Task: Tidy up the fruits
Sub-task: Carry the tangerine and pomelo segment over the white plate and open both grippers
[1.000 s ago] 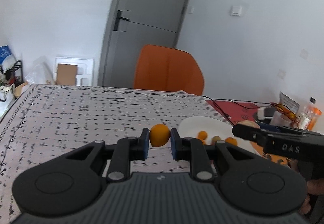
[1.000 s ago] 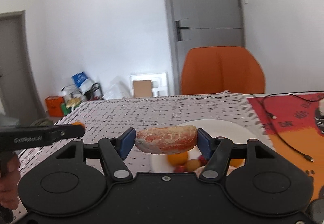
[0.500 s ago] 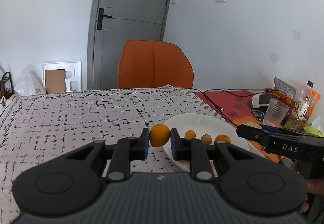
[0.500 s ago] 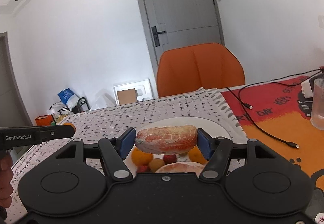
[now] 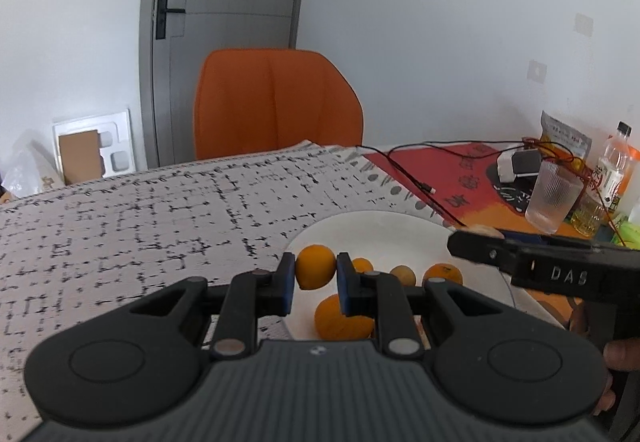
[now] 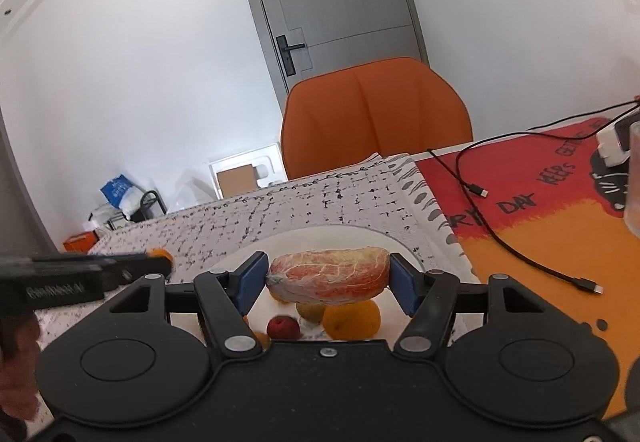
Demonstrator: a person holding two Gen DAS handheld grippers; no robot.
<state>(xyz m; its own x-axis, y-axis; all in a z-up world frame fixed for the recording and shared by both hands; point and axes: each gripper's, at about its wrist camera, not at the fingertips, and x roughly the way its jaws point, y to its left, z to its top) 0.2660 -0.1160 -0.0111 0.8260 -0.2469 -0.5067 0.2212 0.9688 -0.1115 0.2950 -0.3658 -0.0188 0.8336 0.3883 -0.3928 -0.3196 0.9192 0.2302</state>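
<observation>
Your left gripper (image 5: 316,274) is clamped on a small orange (image 5: 315,267), blue pads (image 5: 286,284) pressing both sides, fruit held in the air at the near-left rim of the white plate (image 5: 384,230). Your right gripper (image 6: 328,276) is clamped on a wrapped fruit (image 6: 328,275), orange-red flesh under clear film, long axis lying crosswise between the blue pads (image 6: 252,278), held above the plate (image 6: 320,238). On the plate, left wrist view: a bigger orange (image 5: 340,318) low under the left gripper's right finger, a small orange piece (image 5: 362,265), a tan round fruit (image 5: 402,274) and another orange (image 5: 442,274) in a rough row. Right wrist view under the wrapped fruit: an orange (image 6: 352,318), a red round fruit (image 6: 283,327), a yellowish-green fruit (image 6: 311,312) partly hidden. The plate sits on the black-and-white patterned cloth (image 5: 160,210), near its right edge, next to the red and orange mat (image 6: 540,210). A black cable (image 6: 500,238) runs across that mat. A ribbed glass (image 5: 554,198) and a bottle (image 5: 614,162) stand at the far right, well apart from the plate. An orange chair (image 5: 276,102) is behind the table, a grey door (image 5: 228,22) behind that. The right gripper's side shows at right in the left view (image 5: 552,270), just over the plate's right rim; the left one shows blurred at left in the right view (image 6: 96,274).
</observation>
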